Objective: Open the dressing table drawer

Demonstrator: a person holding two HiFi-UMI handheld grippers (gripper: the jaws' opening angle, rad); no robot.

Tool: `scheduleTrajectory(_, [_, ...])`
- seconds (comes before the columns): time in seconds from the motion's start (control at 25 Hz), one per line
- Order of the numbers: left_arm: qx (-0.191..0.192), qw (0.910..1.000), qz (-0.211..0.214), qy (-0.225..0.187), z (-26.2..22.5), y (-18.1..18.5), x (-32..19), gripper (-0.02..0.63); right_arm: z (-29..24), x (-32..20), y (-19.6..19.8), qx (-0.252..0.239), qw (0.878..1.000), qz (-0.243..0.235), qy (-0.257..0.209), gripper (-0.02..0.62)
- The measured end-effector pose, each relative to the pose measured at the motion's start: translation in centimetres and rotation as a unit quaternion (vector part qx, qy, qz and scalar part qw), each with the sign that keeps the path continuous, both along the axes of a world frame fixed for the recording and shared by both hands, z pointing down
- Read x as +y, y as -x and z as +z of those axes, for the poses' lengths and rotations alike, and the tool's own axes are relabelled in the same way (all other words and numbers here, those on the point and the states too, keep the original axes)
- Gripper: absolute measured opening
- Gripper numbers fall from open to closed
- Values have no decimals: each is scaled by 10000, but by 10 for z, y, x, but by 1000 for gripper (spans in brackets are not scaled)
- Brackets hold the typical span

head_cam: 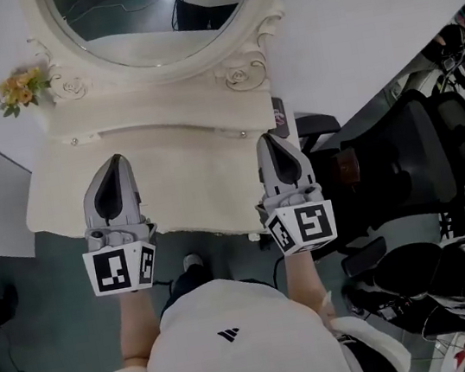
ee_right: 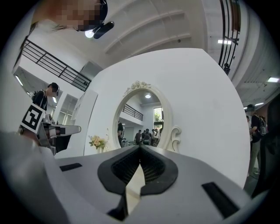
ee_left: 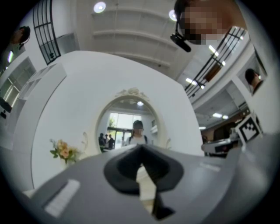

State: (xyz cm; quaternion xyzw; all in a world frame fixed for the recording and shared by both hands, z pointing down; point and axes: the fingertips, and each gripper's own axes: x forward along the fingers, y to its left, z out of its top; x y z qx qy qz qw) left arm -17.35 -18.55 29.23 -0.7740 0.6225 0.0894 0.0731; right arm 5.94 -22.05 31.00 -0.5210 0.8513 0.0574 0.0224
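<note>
A cream dressing table (head_cam: 190, 192) with an oval mirror (head_cam: 156, 26) stands against the white wall. A low tier under the mirror carries small knobs (head_cam: 74, 142); any drawer front below the tabletop is hidden from above. My left gripper (head_cam: 115, 161) hovers over the left part of the tabletop and my right gripper (head_cam: 267, 138) over the right part, both pointing at the mirror. Each has its jaws closed tip to tip with nothing between them. The left gripper (ee_left: 141, 147) and the right gripper (ee_right: 140, 147) both face the mirror (ee_left: 127, 127) (ee_right: 144, 118).
A small bunch of yellow flowers (head_cam: 20, 87) sits at the table's back left. A black office chair (head_cam: 425, 159) and other dark gear crowd the right side. A cable lies on the floor near my feet. People show as reflections in the mirror.
</note>
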Motion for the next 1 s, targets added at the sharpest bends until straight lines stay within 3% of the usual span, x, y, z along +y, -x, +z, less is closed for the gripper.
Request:
scheduleTrajectory(0.52, [-44, 9993, 361, 33, 8, 21, -61, 8, 18, -50, 20, -87, 9993, 323, 168, 2])
scheduleTrajectory(1.0, [55, 9977, 601, 315, 32, 25, -94, 8, 87, -81, 23, -141, 9923, 555, 1100, 2])
